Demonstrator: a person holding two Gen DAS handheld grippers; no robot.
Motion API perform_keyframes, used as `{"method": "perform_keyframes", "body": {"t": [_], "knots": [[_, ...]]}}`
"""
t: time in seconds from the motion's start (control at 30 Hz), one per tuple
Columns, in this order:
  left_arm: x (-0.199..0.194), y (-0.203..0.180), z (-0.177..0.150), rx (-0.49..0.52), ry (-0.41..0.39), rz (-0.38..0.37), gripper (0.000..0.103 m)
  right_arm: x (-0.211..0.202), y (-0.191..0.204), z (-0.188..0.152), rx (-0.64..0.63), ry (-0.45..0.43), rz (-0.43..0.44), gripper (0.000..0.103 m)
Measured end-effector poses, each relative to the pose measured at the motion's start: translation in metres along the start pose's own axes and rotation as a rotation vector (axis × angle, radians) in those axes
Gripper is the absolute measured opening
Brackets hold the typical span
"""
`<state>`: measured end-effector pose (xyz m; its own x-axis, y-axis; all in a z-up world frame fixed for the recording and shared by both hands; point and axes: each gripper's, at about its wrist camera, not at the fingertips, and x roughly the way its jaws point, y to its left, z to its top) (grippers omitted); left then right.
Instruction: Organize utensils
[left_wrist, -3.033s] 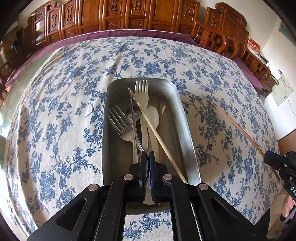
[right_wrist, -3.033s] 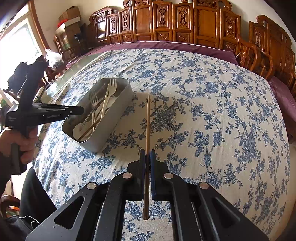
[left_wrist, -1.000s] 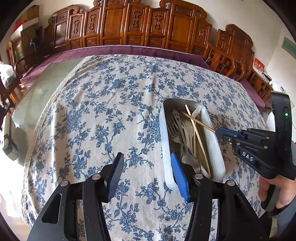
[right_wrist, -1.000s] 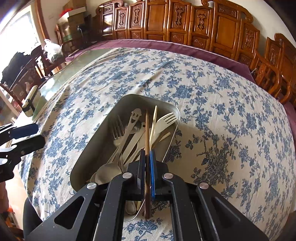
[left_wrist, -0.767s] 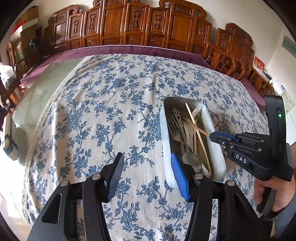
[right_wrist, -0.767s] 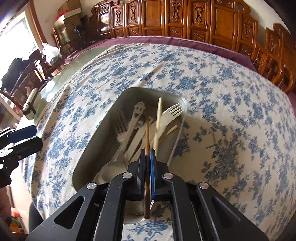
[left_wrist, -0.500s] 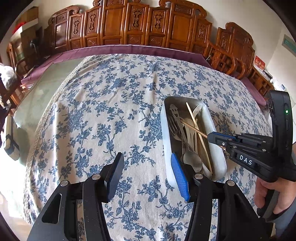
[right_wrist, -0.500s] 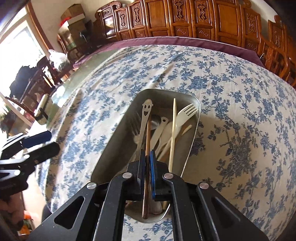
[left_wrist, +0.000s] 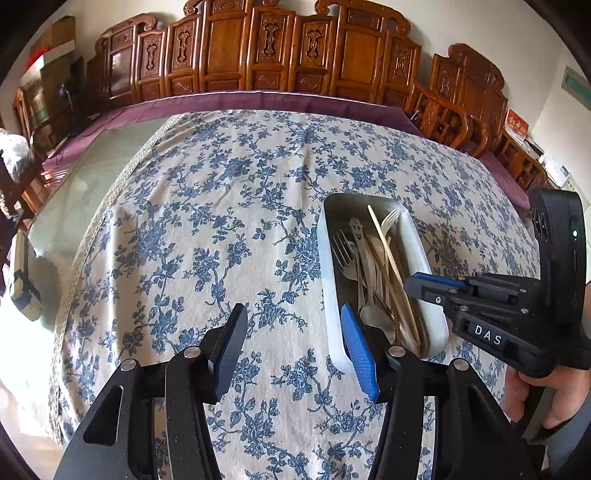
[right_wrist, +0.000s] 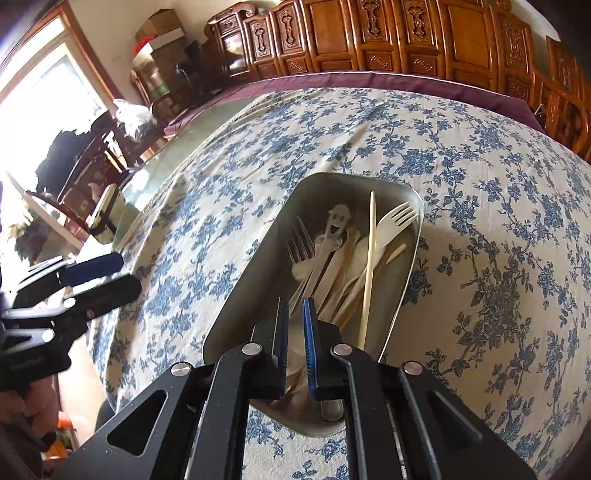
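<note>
Right tool hovers slightly parted, empty, over the utensil-filled tray.

Table under blue-floral tablecloth, metal utensil tray resting on the cloth

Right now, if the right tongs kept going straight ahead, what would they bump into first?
Probably the pile of utensils in the metal tray: the right tongs hang slightly open just above them, though depth is hard to judge.
</note>
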<state>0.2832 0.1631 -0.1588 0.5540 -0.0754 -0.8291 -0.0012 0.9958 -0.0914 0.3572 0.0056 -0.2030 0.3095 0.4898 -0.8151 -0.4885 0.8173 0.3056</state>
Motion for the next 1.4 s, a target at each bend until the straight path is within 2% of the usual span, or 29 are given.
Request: {"method": "perform_keyframes", "body": {"t": [0.2,0.27,0.33,0.4,0.47,0.5,0.57,0.67,0.77,0.87,1.4], "knots": [[-0.008,-0.005,-0.002,0.002,-0.008,0.009,0.052,-0.016,-0.004,-0.006,-0.009,-0.03,-0.015,0.012],[-0.014,-0.008,-0.002,0.005,-0.023,0.011,0.065,-0.027,-0.007,-0.009,-0.015,-0.049,-0.03,0.013],[-0.02,-0.013,-0.004,0.009,-0.035,0.015,0.065,-0.04,-0.011,-0.013,-0.019,-0.073,-0.041,0.014],[-0.027,-0.017,-0.006,0.011,-0.042,0.022,0.069,-0.058,-0.014,-0.02,-0.022,-0.108,-0.054,0.021],[-0.036,-0.024,-0.008,0.014,-0.065,0.033,0.085,-0.075,-0.018,-0.027,-0.021,-0.142,-0.066,0.035],[-0.039,-0.027,-0.009,0.016,-0.074,0.041,0.088,-0.081,-0.019,-0.029,-0.02,-0.153,-0.07,0.041],[-0.047,-0.035,-0.012,0.023,-0.085,0.047,0.094,-0.097,-0.024,-0.037,-0.014,-0.187,-0.092,0.062],[-0.054,-0.047,-0.018,0.028,-0.093,0.051,0.095,-0.12,-0.029,-0.05,0.001,-0.233,-0.138,0.084],[-0.062,-0.057,-0.024,0.028,-0.105,0.042,0.095,-0.14,-0.034,-0.065,0.013,-0.268,-0.171,0.095],[-0.069,-0.067,-0.032,0.019,-0.115,0.034,0.095,-0.157,-0.039,-0.082,0.019,-0.29,-0.192,0.1],[-0.107,-0.115,-0.088,0.058,-0.186,0.028,0.095,-0.233,-0.042,-0.165,0.078,-0.397,-0.357,0.1]]}}
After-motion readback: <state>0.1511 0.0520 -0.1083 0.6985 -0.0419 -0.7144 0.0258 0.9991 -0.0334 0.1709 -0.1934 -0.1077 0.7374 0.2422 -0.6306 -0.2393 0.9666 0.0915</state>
